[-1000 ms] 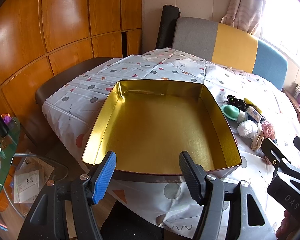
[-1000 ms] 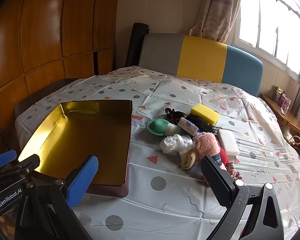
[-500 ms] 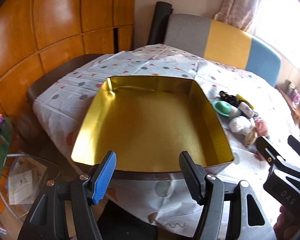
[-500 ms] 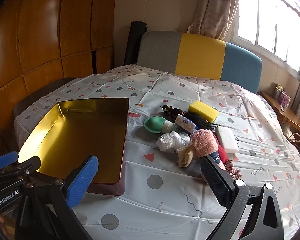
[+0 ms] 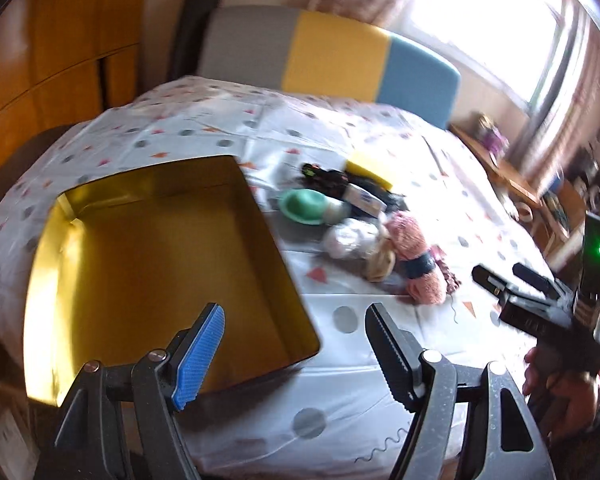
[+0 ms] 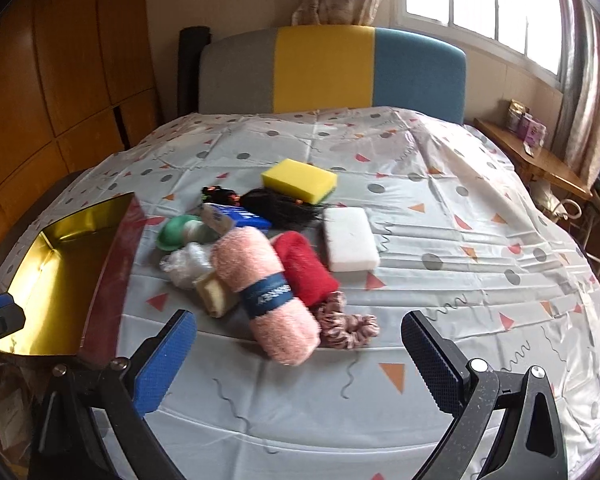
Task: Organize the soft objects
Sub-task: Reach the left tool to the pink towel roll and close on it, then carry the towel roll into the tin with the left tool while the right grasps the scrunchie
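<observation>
On the patterned tablecloth (image 6: 440, 208), a gold-lined tin (image 5: 152, 264) sits at the left with nothing in it, its open top ready to take the soft things heaped just to its right. That heap holds a pink rolled towel (image 6: 264, 292) with a dark band, a red cloth (image 6: 304, 268) touching its far side, a pink scrunchie (image 6: 344, 328) at the near edge, a white sponge (image 6: 350, 238) and a yellow sponge (image 6: 300, 179) farther back, a crinkled plastic bag (image 6: 186, 262), a green cup-shaped thing (image 6: 172, 232) and a tangle of black hair ties (image 6: 280, 206).

The right gripper (image 6: 296, 364) hangs wide and empty just short of the towel and scrunchie, lined up as if one of them is the first pick. The left gripper (image 5: 292, 354) has just been opening its jaws, with nothing between them; it hovers over the tin's near right corner, probably to receive or steady. No item has reached the tin yet, so sorting looks barely begun. The towel is bulky and may sag or unroll if pinched off-centre.
</observation>
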Demonstrator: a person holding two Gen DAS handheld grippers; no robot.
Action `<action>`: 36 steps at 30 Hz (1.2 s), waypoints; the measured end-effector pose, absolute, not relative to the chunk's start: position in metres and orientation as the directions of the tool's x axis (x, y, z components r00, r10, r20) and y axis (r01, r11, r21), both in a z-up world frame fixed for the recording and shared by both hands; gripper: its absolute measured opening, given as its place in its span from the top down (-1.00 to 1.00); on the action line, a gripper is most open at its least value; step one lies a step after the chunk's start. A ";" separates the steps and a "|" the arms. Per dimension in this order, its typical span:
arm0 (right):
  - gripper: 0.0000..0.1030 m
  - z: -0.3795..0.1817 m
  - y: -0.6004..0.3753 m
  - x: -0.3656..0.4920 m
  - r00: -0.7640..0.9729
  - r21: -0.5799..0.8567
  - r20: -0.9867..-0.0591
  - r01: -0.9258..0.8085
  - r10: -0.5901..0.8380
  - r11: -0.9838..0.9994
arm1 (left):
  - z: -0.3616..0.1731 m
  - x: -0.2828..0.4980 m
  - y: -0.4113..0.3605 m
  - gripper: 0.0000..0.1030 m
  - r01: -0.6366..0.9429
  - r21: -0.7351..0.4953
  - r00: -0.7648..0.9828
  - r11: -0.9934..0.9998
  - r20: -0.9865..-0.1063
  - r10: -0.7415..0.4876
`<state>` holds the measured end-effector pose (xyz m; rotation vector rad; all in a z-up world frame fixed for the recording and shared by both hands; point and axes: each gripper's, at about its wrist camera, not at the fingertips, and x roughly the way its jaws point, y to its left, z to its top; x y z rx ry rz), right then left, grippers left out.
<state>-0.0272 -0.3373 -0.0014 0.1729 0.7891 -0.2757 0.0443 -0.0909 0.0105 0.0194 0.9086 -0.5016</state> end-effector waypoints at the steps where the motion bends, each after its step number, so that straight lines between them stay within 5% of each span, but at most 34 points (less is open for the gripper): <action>1: -1.00 -0.004 -0.348 -0.029 0.669 0.065 -0.721 0.325 -0.181 0.944 | 0.010 0.048 -0.099 -0.42 0.436 -0.191 0.494 0.880 -0.766 -0.411; 5: -1.00 -0.015 -0.386 -0.036 0.653 0.138 -0.734 0.413 -0.187 0.900 | 0.004 0.060 -0.140 -0.40 0.503 -0.156 0.440 0.850 -0.800 -0.408; 12: -1.00 -0.013 -0.420 -0.044 0.655 0.210 -0.731 0.486 -0.194 0.848 | -0.014 0.073 -0.218 -0.07 0.567 -0.277 0.278 0.776 -0.822 -0.497; 19: -1.00 -0.001 -0.448 -0.058 0.683 0.282 -0.696 0.546 -0.224 0.789 | -0.047 0.088 -0.276 -0.09 0.524 -0.272 0.262 0.807 -0.850 -0.457; 26: -1.00 0.000 -0.454 -0.060 0.689 0.317 -0.694 0.555 -0.210 0.769 | -0.078 0.110 -0.289 -0.13 0.449 -0.280 0.258 0.849 -0.869 -0.423; 29: -1.00 -0.001 -0.451 -0.058 0.685 0.301 -0.697 0.546 -0.210 0.782 | -0.075 0.107 -0.288 0.18 0.473 -0.299 0.256 0.829 -0.853 -0.454; 36: -0.86 -0.016 -0.444 -0.049 0.667 0.306 -0.732 0.508 -0.142 0.805 | -0.055 0.074 -0.248 0.23 0.581 -0.291 0.254 0.760 -0.823 -0.509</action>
